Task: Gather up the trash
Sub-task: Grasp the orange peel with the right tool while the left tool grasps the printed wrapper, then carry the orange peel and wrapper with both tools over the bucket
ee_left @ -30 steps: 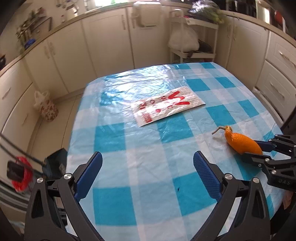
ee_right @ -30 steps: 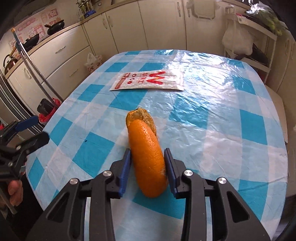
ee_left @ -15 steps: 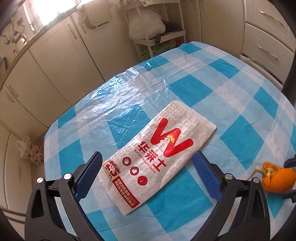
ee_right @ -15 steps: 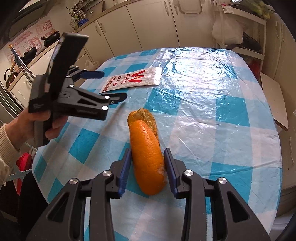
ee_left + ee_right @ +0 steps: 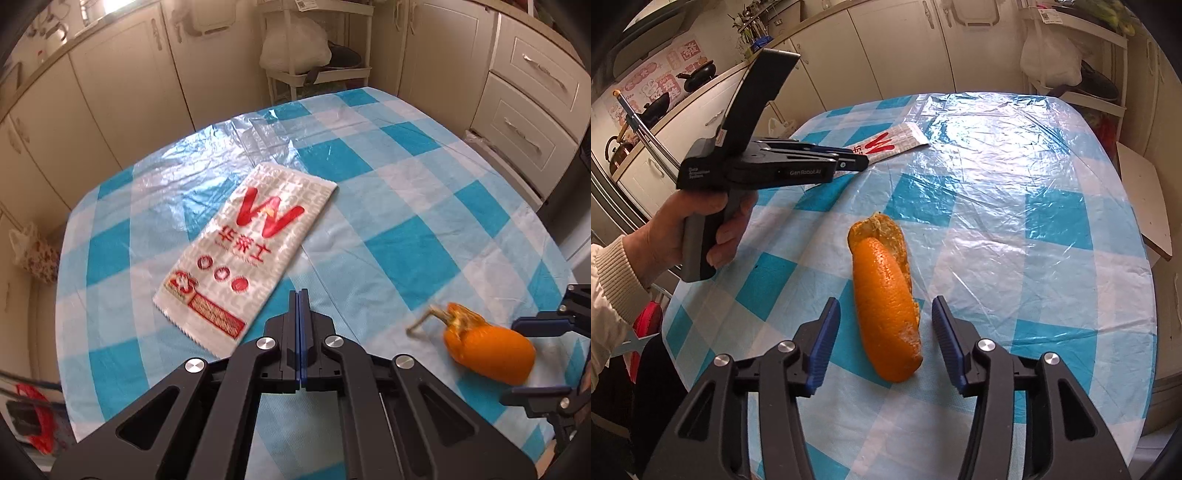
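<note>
while one orange peel (image 5: 886, 306) lies flat on the checked tablecloth (image 5: 1052, 266), the right gripper (image 5: 885, 338) points steeply down over it, its jaws having just been opening; the peel sits between the two blue pads (image 5: 823, 339) with a clear gap on each side, so nothing presses on it. in the left wrist view the same peel (image 5: 487, 347) shows at the right, with a dry stem end sticking out toward the middle of the table.

one paper bag (image 5: 247, 254), white with a red w and red print, lies flat further in, well apart from the peel. the left gripper (image 5: 299, 295) hangs just above the bag's near corner, tilted down, its jaws having just snapped together with nothing between them. from the right wrist view that left gripper (image 5: 862, 162) reaches in level from the side, held by a hand (image 5: 683, 229) wrapped round its grip, a cream ribbed sleeve (image 5: 613, 280) at the wrist.

count: one peel, one bag, two grippers, one hand in view. around the table stand cream cabinets (image 5: 122, 85) and a white shelf rack (image 5: 317, 70) holding a white plastic sack (image 5: 295, 48).
</note>
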